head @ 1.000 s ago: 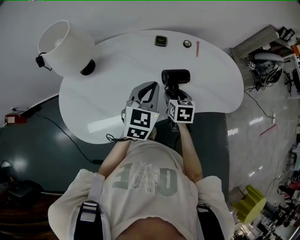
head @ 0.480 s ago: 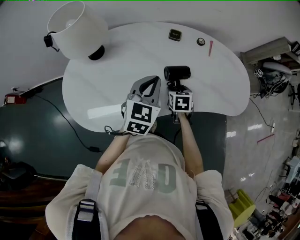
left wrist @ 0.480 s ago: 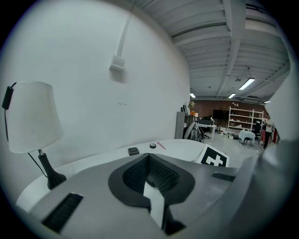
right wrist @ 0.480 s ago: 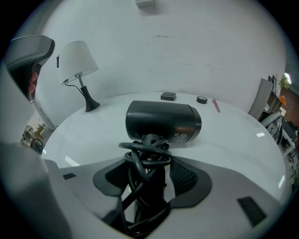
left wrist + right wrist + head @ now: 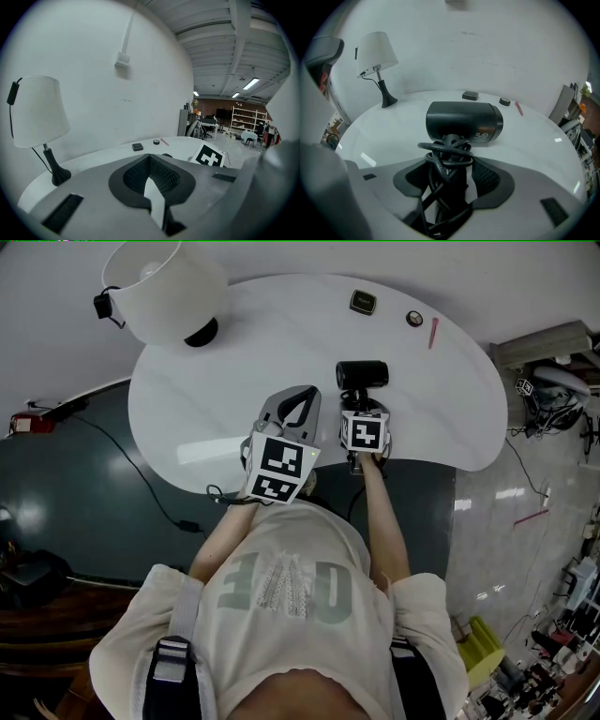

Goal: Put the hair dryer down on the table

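At the upper left of the head view a white lamp (image 5: 164, 287) stands near the rim of the pale surface (image 5: 234, 381), well apart from the work.

Just left of centre, the left tongs (image 5: 305, 393) hang over the near part of the surface. The left gripper view shows their jaws drawn together with nothing between them, so they are clenched and empty.

Just right of them, the right tongs (image 5: 361, 404) are clenched on the handle of the hair dryer (image 5: 362, 374). In the right gripper view the dark handle, wound with its own cord, runs up between the pads to the black barrel (image 5: 461, 121), which lies crosswise over the middle of the surface. Whether the barrel already touches the surface cannot be told from these views.

The dryer looks like a stiff plastic shell with most of its weight in the barrel, so it is likely top-heavy and apt to swing about the grip. The smooth barrel would probably slip and is too wide for the pads. The handle is the better hold. The cord loops there give some bite, yet they are soft and may shift under pressure. The round barrel may roll once it is set down.

At the upper right lie a small dark square item (image 5: 364, 302), a round one (image 5: 414, 319) and a pink stick (image 5: 433, 332), clear of the dryer.
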Action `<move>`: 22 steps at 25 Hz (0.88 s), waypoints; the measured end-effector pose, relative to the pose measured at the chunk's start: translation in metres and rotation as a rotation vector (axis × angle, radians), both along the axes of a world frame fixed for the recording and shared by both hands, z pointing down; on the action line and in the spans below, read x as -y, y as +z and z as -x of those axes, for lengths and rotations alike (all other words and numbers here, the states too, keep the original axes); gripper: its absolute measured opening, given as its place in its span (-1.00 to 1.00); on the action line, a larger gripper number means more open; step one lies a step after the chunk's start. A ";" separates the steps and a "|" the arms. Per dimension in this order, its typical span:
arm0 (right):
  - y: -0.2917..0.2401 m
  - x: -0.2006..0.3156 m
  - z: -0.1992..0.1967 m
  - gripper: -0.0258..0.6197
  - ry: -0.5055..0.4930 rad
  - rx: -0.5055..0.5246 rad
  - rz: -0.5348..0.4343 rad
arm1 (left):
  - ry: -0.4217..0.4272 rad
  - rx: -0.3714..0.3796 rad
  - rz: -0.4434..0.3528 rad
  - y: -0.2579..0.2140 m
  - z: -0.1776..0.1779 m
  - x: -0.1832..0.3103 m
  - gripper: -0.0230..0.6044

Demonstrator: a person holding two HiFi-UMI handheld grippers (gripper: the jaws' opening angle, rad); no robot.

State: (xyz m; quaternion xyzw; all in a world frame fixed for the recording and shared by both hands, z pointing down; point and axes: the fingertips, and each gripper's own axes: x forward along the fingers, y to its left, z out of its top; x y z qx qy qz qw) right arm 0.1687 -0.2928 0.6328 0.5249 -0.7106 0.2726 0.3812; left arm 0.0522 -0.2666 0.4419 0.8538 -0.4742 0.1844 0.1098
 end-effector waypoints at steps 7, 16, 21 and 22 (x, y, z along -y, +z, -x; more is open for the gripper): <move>0.002 0.000 0.000 -0.10 0.025 0.050 0.007 | 0.022 -0.012 0.016 0.003 0.000 -0.002 -0.91; 0.001 -0.001 -0.004 0.15 0.059 0.086 0.001 | 0.033 -0.025 0.028 0.006 0.001 -0.007 -0.91; -0.008 -0.007 0.009 0.28 0.009 0.125 -0.015 | 0.033 -0.027 0.031 0.007 0.003 -0.008 -0.91; -0.010 -0.008 0.010 0.28 0.012 0.131 -0.017 | 0.033 -0.027 0.030 0.007 0.003 -0.008 -0.91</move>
